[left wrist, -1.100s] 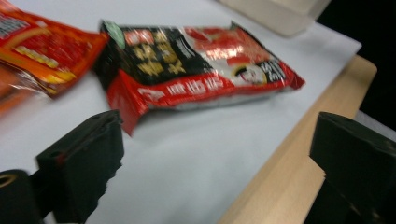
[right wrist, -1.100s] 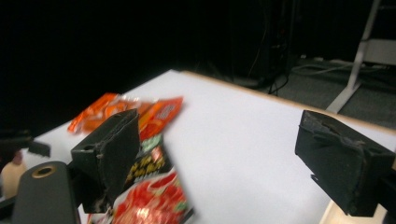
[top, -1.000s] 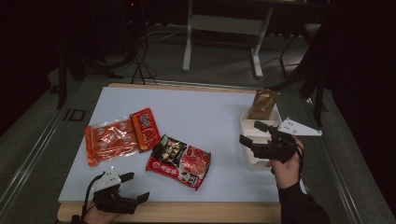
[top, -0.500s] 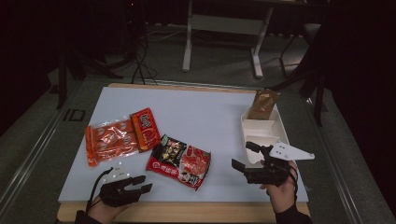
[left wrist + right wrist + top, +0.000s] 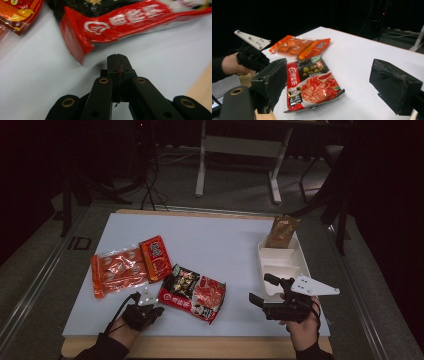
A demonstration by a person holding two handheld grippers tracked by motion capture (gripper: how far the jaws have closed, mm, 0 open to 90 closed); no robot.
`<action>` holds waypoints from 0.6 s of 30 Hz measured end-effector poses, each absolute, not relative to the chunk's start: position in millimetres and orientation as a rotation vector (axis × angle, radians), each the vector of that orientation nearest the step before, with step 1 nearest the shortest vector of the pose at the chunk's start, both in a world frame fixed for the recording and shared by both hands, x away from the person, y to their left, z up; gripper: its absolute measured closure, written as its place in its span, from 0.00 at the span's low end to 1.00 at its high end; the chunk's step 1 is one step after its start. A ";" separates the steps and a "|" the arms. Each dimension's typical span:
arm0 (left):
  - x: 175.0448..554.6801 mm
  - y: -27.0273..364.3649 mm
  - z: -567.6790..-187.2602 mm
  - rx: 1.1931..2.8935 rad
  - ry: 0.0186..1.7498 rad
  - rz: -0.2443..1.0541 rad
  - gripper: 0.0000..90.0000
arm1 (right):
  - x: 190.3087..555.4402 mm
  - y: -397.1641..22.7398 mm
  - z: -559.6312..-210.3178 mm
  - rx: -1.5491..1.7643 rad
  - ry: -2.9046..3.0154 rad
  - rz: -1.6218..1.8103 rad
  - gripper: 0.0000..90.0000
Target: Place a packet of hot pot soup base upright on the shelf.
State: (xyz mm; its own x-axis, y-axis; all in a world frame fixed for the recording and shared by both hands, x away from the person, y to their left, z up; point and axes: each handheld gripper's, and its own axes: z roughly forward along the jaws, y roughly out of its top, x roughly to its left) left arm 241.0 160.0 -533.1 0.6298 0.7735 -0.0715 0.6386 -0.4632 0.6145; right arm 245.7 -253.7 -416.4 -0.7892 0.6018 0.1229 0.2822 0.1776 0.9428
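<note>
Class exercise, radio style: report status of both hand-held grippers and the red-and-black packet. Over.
Left hand-held gripper just closed, shut on nothing, beside red-and-black packet. Right hand-held gripper open, aimed at packet, apart from it. Orange packet behind; nothing between.

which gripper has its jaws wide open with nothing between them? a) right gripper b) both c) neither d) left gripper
a, the right gripper shows its two black jaws far apart over the white table, while the left gripper has its jaws pressed together, empty.

An orange snack packet (image 5: 129, 265) is laid flat; a brown pouch (image 5: 282, 231) is propped in a white tray (image 5: 300, 260).
</note>
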 end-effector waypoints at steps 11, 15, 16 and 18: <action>275.3 139.6 -534.1 2.263 1.125 0.294 1.00 | 250.5 -254.0 -424.2 0.868 2.214 1.637 0.16; 288.3 137.3 -534.1 2.264 1.142 0.296 1.00 | 250.3 -252.9 -425.6 0.860 2.226 1.635 0.16; 291.2 136.5 -533.5 2.267 1.145 0.311 1.00 | 250.0 -252.5 -425.6 0.857 2.225 1.632 0.16; 297.1 134.2 -533.2 2.274 1.149 0.313 1.00 | 249.8 -251.9 -425.8 0.853 2.229 1.632 0.16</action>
